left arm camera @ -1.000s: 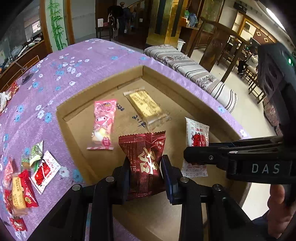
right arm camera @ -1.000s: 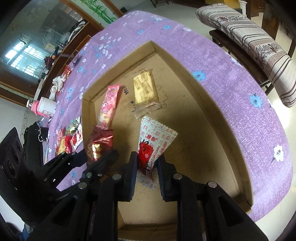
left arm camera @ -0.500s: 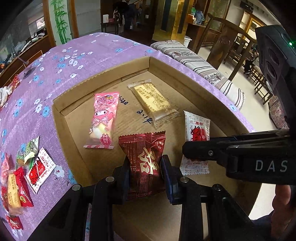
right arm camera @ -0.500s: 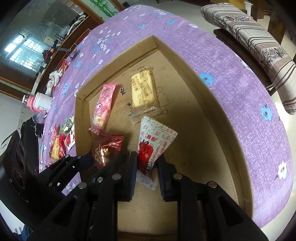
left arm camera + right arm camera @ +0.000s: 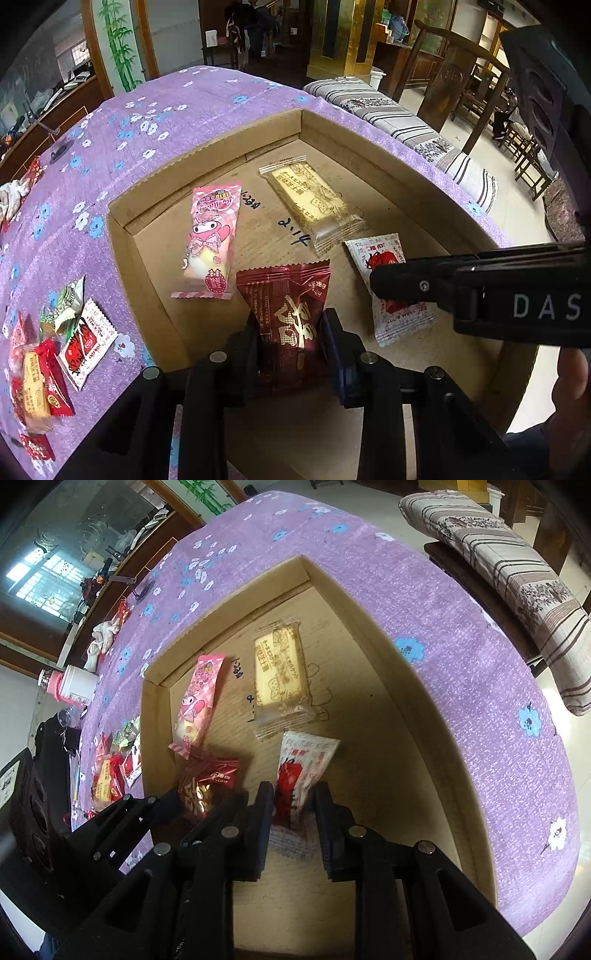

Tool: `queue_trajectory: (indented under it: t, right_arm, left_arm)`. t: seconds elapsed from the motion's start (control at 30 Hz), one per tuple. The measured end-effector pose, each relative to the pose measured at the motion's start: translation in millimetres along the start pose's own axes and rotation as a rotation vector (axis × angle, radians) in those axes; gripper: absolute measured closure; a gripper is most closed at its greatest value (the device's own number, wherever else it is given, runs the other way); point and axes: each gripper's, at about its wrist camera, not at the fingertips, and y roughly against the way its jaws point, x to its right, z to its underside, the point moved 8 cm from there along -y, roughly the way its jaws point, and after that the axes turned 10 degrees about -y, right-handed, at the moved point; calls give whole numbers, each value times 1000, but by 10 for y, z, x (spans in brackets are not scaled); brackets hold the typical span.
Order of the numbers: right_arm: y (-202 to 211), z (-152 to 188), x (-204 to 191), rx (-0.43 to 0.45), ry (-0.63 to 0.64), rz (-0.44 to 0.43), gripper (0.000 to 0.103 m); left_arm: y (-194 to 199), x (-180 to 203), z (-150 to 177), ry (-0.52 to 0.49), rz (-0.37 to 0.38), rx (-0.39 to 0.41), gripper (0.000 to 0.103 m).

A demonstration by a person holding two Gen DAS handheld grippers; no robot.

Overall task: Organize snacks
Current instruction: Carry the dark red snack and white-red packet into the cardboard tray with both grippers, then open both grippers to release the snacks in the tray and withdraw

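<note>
Ahead of both jaws, bare cardboard box (image 5: 436,716) floor toward the right wall, open for passage. Blocking the middle: yellow biscuit packet (image 5: 280,672) and pink packet (image 5: 212,240). Crowded left of the jaws by loose snacks (image 5: 55,354).

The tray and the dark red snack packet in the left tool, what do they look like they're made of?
The tray looks like plain corrugated cardboard: matte brown, faint ribbing on the floor, folded walls, pen marks on it. The dark red snack packet looks like glossy plastic or foil film: shiny gold print, crinkles, a zigzag-cut top edge. Which film it is cannot be told.
</note>
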Motion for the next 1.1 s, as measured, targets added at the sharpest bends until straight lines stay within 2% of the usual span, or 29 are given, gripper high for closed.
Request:
queue_trajectory:
  t: [0.1,0.37,0.6,0.73,1.1]
  right_arm:
    - [44,-14,14,16,-6,3,77]
    - [169,-19,75,56,-35,15,76]
    - [306,7,64,97,-41,24,75]
    - [416,11,16,134,-31,24,75]
    - [452,140,-357,153,35,24,74]
  left_arm:
    - [11,0,-6,-7,-6,3,65]
    - [101,-4,-46,-24,-20,31,56]
    - [230,-23,-75,-33,-24,62,54]
    - [353,-76,-85,-24,-32,91,47]
    - [728,-306,57,19,-33,163,47]
